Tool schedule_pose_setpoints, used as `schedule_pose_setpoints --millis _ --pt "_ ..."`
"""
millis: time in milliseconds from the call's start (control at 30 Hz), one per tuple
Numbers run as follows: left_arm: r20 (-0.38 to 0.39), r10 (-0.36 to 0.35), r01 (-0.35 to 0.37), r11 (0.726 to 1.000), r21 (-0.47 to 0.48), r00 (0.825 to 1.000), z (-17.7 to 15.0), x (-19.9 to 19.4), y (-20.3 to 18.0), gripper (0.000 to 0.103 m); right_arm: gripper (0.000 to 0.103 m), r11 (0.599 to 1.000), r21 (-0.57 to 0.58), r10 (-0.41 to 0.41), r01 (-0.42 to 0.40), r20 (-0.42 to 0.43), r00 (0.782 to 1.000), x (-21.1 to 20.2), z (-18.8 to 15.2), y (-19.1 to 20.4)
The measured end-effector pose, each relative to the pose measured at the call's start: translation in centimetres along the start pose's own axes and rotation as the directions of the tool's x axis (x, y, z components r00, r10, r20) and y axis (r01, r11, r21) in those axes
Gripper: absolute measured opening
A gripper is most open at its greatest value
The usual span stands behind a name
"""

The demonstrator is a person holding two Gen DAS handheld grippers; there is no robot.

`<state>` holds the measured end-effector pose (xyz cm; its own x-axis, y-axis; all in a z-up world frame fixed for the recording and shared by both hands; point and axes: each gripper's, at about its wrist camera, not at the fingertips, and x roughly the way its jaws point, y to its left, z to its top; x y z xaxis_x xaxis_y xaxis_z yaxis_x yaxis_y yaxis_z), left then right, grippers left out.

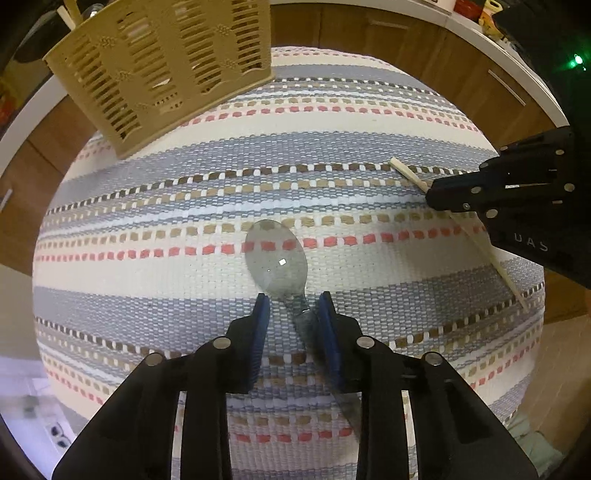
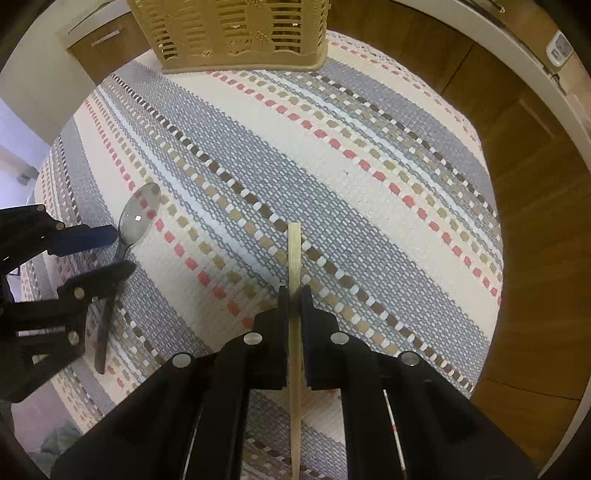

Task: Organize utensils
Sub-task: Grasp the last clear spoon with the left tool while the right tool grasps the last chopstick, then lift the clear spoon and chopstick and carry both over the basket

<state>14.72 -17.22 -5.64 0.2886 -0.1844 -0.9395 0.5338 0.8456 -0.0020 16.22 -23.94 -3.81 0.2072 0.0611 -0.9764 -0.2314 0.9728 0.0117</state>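
Note:
A metal spoon (image 1: 277, 258) lies on the striped cloth (image 1: 184, 155), bowl pointing away. My left gripper (image 1: 293, 306) is open, its blue pads either side of the spoon's neck; it also shows in the right wrist view (image 2: 110, 251) beside the spoon (image 2: 138, 216). My right gripper (image 2: 294, 291) is shut on a pale wooden chopstick (image 2: 294, 251) that lies along the cloth; it shows in the left wrist view (image 1: 439, 195) on the chopstick (image 1: 406, 171). A beige slotted utensil basket (image 1: 162, 62) stands at the far end (image 2: 236, 33).
The cloth covers a small table (image 2: 524, 206) with wooden surround. Wooden cabinets (image 1: 461, 66) and a white counter edge lie beyond. A few items stand in the basket.

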Motion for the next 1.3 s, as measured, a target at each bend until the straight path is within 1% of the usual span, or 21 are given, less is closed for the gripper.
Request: schedule_pose_setpoints --millis 67,133,233,267,300,333,433,500,633,667,700,800,900,967,1067,1100,1200,1233,1267,1300 --pt "-0.005 0.021 -0.021 0.999 0.033 1.0 -0.3 -0.4 0.1 0.026 0.005 1.0 -0.019 0.005 -0.005 -0.002 1.0 0.0 0.2 -0.1" --pt "-0.015 0.051 -0.05 0.997 0.061 0.999 -0.2 -0.3 -0.3 0.026 0.005 1.0 -0.008 0.016 -0.016 -0.001 1.0 -0.2 0.3 -0.9" --pt "-0.046 0.023 -0.021 0.999 0.034 0.999 0.7 -0.1 0.1 0.024 0.005 1.0 -0.019 0.001 -0.001 0.002 1.0 -0.2 0.3 -0.7" --pt "-0.048 0.018 -0.016 1.0 0.025 0.999 0.9 -0.2 0.4 0.021 0.005 1.0 -0.018 0.002 -0.002 0.005 1.0 -0.3 0.3 -0.7" --pt "-0.044 0.025 -0.025 1.0 0.016 0.999 1.0 -0.2 0.6 0.014 0.005 1.0 -0.015 0.01 -0.01 0.01 1.0 -0.3 0.4 -0.9" --pt "-0.04 0.031 -0.031 0.999 0.011 0.999 1.0 -0.2 0.8 0.01 0.005 1.0 -0.01 0.02 -0.02 0.012 1.0 -0.3 0.3 -1.0" --pt "-0.024 -0.006 0.005 1.0 -0.029 1.0 0.8 -0.4 2.0 0.01 0.004 0.998 0.015 0.059 -0.059 0.02 0.998 -0.4 0.3 -1.9" --pt "-0.009 -0.034 0.033 0.998 -0.062 0.999 0.9 -0.5 2.8 0.01 0.004 0.996 0.027 0.081 -0.081 0.034 0.996 -0.5 0.3 -2.5" --pt "0.059 -0.109 0.116 0.985 -0.129 0.992 -0.4 -1.4 4.4 0.01 0.004 0.991 0.044 0.125 -0.129 0.09 0.988 -2.2 0.4 -3.3" --pt "0.073 -0.116 0.125 0.982 -0.141 0.991 -0.5 -1.6 4.7 0.01 0.004 0.99 0.042 0.127 -0.132 0.111 0.986 -2.6 0.5 -3.5" --pt "0.106 -0.13 0.145 0.978 -0.149 0.986 -0.4 -2.2 5.1 0.01 0.004 0.99 0.039 0.129 -0.135 0.127 0.983 -3.0 0.5 -3.6" --pt "0.169 -0.13 0.157 0.974 -0.16 0.977 -0.4 -3.9 6.0 0.01 0.004 0.989 0.025 0.139 -0.146 0.183 0.973 -4.2 1.0 -3.8" --pt "0.247 -0.13 0.174 0.971 -0.166 0.96 0.0 -6.2 7.1 0.01 0.004 0.986 0.021 0.156 -0.166 0.231 0.96 -5.6 1.8 -4.1" --pt "0.311 -0.119 0.179 0.969 -0.171 0.943 0.4 -8.0 8.0 0.01 0.004 0.981 0.022 0.179 -0.192 0.277 0.944 -6.9 2.6 -4.5" --pt "0.414 -0.098 0.189 0.964 -0.185 0.905 1.2 -11.0 9.6 0.01 0.004 0.978 0.019 0.19 -0.209 0.339 0.921 -8.3 3.0 -3.9" --pt "0.452 -0.086 0.189 0.964 -0.189 0.888 1.1 -12.1 9.7 0.01 0.004 0.977 0.014 0.191 -0.211 0.372 0.909 -9.1 3.6 -3.8" --pt "0.523 -0.056 0.186 0.962 -0.201 0.851 1.8 -14.8 11.3 0.01 0.004 0.976 0.002 0.195 -0.219 0.445 0.874 -11.3 5.4 -3.6" --pt "0.548 -0.043 0.189 0.959 -0.212 0.835 2.4 -15.8 12.1 0.01 0.004 0.975 -0.002 0.196 -0.22 0.464 0.864 -11.9 6.1 -3.6" --pt "0.566 -0.038 0.195 0.956 -0.219 0.823 2.6 -16.4 12.7 0.01 0.004 0.975 -0.007 0.196 -0.22 0.484 0.853 -12.6 6.7 -3.7" --pt "0.587 -0.033 0.203 0.953 -0.226 0.809 2.9 -17.1 13.4 0.01 0.004 0.976 -0.011 0.196 -0.22 0.496 0.846 -12.8 7.3 -3.6"
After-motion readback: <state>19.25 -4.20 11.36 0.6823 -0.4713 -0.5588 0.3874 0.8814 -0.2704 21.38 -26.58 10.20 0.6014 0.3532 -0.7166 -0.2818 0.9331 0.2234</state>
